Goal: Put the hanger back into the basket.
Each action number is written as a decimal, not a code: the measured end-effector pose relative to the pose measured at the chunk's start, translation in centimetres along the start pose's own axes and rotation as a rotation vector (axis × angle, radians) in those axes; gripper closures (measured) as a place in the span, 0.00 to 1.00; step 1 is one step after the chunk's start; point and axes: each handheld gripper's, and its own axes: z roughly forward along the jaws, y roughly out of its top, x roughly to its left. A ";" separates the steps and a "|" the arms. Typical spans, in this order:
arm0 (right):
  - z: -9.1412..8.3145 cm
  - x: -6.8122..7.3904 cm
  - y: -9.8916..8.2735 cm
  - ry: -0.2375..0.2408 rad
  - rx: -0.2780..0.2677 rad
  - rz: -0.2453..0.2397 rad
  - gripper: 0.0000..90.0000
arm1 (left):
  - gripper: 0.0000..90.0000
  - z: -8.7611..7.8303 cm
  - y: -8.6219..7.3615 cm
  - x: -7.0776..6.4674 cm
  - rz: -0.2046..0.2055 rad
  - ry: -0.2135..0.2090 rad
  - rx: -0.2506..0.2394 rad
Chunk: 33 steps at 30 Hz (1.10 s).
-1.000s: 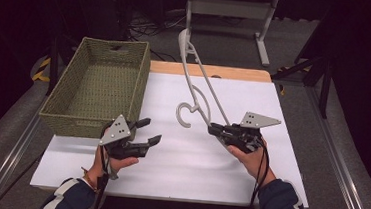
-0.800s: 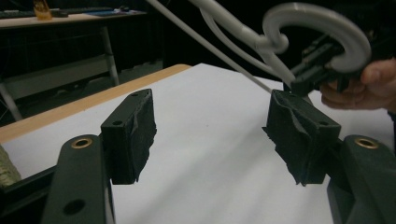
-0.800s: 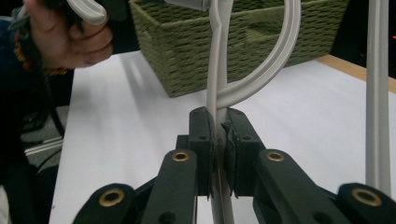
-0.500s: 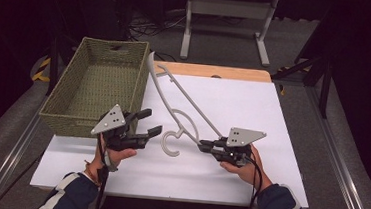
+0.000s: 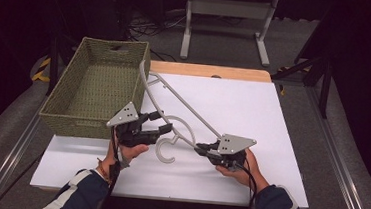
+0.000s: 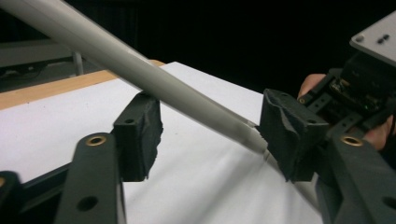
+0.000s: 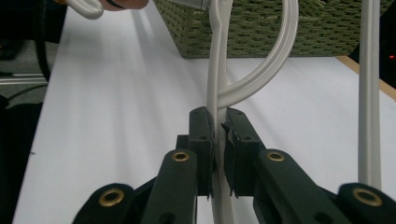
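Nearest the person, the right gripper (image 5: 205,148) is clamping its jaws together on one end of a pale grey hanger (image 5: 183,107), low over the white counter (image 5: 272,121). In the right gripper view the pads are pinching the thin rod (image 7: 215,100) just where the neck curve joins it, and the rod is running straight up out of the jaws. The left gripper (image 5: 164,129) is standing apart, its jaws spread around a rod of the hanger near the neck; in the left gripper view the bar (image 6: 140,70) is passing between the two pads, close to the right pad (image 6: 285,130) and clear of the left one, so it is not yet gripping. The hook (image 5: 165,153) is hanging down toward the counter between the two grippers.

The hanger is sloping from the right gripper up and away to the left, and its far end is lying beside or against the rim of the woven green basket (image 5: 73,100); whether it is touching cannot be told.

Judging by its look, the hanger is probably a light, stiff, smooth-coated thing: it is likely holding its shape under a one-end grip, but the round, slick rod could be rotating or sliding in the pads. A second hold on the straight bar near the neck would be steadying it best; the curved hook offers poorer purchase.
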 end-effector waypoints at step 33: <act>1.4 2.3 0.4 -0.328 0.102 -0.272 0.91 | 0.76 1.2 0.6 -0.9 -0.091 -0.043 -0.019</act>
